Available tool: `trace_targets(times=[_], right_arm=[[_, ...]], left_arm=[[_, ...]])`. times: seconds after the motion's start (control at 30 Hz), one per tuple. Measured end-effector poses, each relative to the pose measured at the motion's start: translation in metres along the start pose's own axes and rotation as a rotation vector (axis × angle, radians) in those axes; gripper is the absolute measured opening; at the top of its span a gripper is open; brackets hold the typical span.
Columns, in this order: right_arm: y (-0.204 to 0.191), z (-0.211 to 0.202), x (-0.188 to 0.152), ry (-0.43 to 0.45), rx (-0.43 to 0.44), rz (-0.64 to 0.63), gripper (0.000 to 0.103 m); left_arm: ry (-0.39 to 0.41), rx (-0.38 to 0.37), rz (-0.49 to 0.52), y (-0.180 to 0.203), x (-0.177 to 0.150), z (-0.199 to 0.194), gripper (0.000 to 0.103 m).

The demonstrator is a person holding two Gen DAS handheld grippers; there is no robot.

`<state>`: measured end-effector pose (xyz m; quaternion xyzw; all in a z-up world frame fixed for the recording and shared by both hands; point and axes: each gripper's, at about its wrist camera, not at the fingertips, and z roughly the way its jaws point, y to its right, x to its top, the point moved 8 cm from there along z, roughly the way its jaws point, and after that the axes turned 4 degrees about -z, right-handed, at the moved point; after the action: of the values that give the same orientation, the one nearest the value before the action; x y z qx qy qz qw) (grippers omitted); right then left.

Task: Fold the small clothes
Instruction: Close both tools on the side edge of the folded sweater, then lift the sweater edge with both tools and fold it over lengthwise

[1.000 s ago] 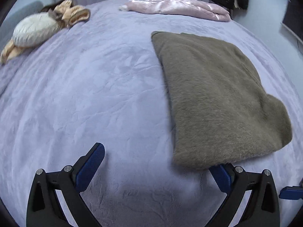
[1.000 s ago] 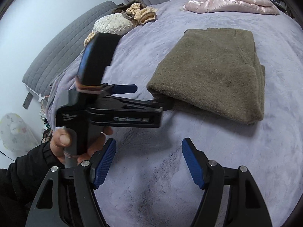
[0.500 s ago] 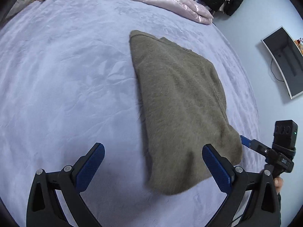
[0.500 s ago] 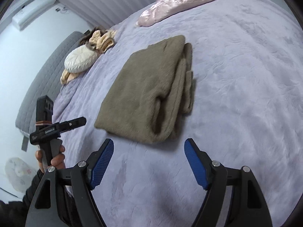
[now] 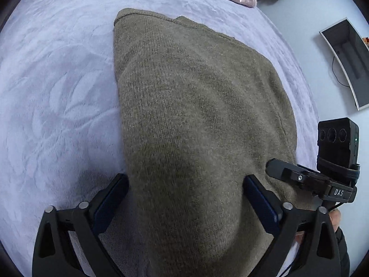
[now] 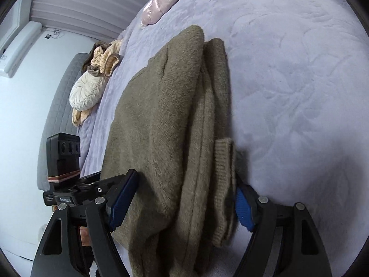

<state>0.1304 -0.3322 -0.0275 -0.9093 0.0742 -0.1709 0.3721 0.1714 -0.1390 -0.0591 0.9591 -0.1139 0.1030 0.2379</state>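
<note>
A bed covered in a lilac plush blanket (image 5: 57, 92) fills most of both views. A shiny pink garment (image 6: 159, 2) lies crumpled at the far edge. A round cream cushion (image 6: 86, 91) rests beside ruffled beige fabric (image 6: 106, 56), against a grey quilted headboard (image 6: 60, 106). A curved dark monitor (image 5: 346, 60) sits near a pale wall.

A lavender bedspread (image 5: 57, 97) covers the bed below pale walls (image 6: 20, 106), a grey quilted headboard (image 6: 62, 101) and white curtains (image 6: 87, 7).
</note>
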Motion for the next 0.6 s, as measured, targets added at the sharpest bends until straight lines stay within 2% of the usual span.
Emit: trace_targets(times=[0.03, 0.07, 0.1, 0.2, 0.4, 0.6], right_arm=[[-0.002, 0.006, 0.002, -0.006, 0.007, -0.01, 0.079], [-0.003, 0.011, 0.002, -0.01, 0.002, -0.029, 0.073], [-0.005, 0.016, 0.003, -0.016, -0.012, -0.053, 0.065], [-0.009, 0.019, 0.005, -0.019, -0.018, -0.078, 0.051], [-0.03, 0.01, 0.004, 0.0, -0.085, -0.174, 0.044], [-0.057, -0.006, 0.001, 0.021, -0.137, -0.264, 0.044]], left_arm=[[0.007, -0.01, 0.018, 0.005, -0.001, -0.003, 0.077], [0.017, -0.007, 0.03, 0.01, 0.001, -0.005, 0.07], [0.026, 0.007, 0.043, 0.015, 0.0, -0.008, 0.067], [0.042, 0.062, 0.074, 0.024, -0.001, -0.011, 0.056], [0.079, 0.149, 0.127, 0.042, -0.005, -0.02, 0.048], [0.079, 0.163, 0.131, 0.041, -0.008, -0.026, 0.046]])
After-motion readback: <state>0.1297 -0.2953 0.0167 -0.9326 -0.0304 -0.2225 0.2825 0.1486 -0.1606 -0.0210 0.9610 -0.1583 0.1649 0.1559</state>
